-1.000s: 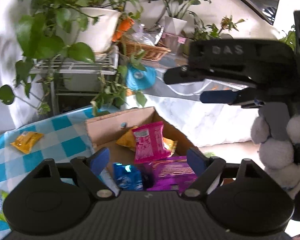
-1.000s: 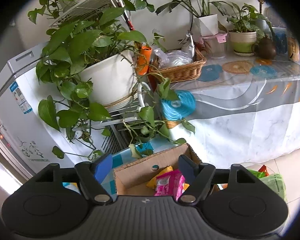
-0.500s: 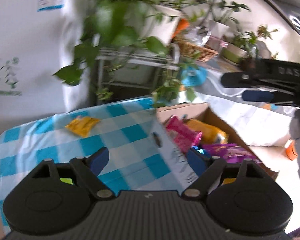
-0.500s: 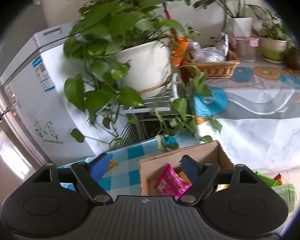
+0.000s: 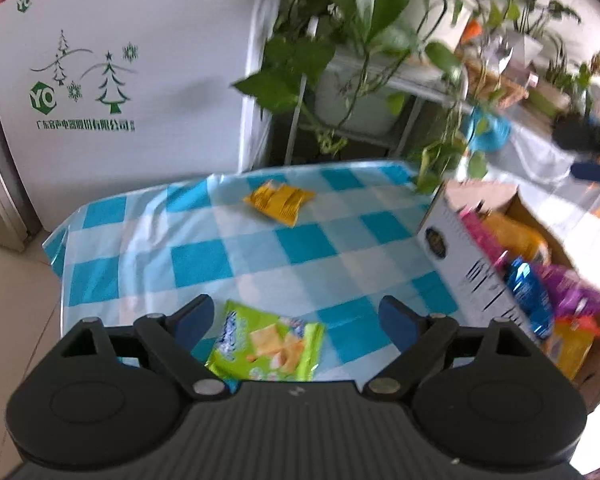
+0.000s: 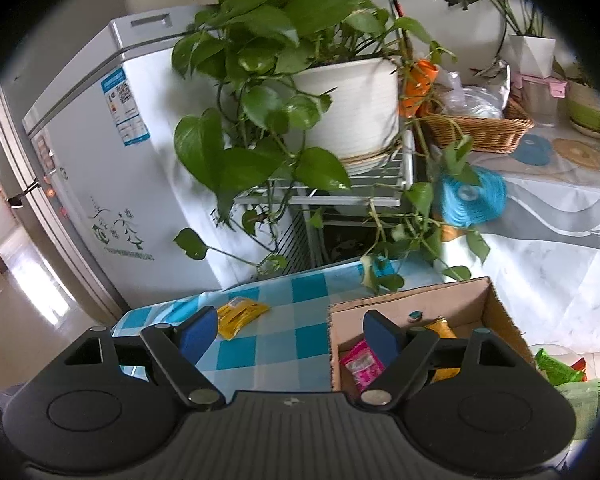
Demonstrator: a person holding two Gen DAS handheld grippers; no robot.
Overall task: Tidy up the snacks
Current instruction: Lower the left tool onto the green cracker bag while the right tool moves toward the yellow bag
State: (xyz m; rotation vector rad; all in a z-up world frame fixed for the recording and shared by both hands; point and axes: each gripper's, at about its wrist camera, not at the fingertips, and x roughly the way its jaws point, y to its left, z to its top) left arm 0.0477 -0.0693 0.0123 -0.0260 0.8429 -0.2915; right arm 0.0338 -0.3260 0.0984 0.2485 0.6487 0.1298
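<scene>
A green snack packet (image 5: 266, 346) lies on the blue checked tablecloth (image 5: 204, 256), just below my open, empty left gripper (image 5: 296, 318). A yellow packet (image 5: 279, 199) lies farther back; it also shows in the right wrist view (image 6: 240, 315). A cardboard box (image 5: 466, 264) at the table's right edge holds pink, orange, blue and purple packets (image 5: 528, 280). My right gripper (image 6: 288, 334) is open and empty, high above the table beside the box (image 6: 420, 312).
A white freezer (image 5: 120, 72) stands behind the table on the left. A large potted plant (image 6: 340, 108) on a wire rack trails leaves over the table's back edge. A side table with a wicker basket (image 6: 480, 128) is at the right.
My left gripper has swung left, away from the box, to over the tablecloth and the green packet. My right gripper has also turned left, bringing the table and yellow packet into view.
</scene>
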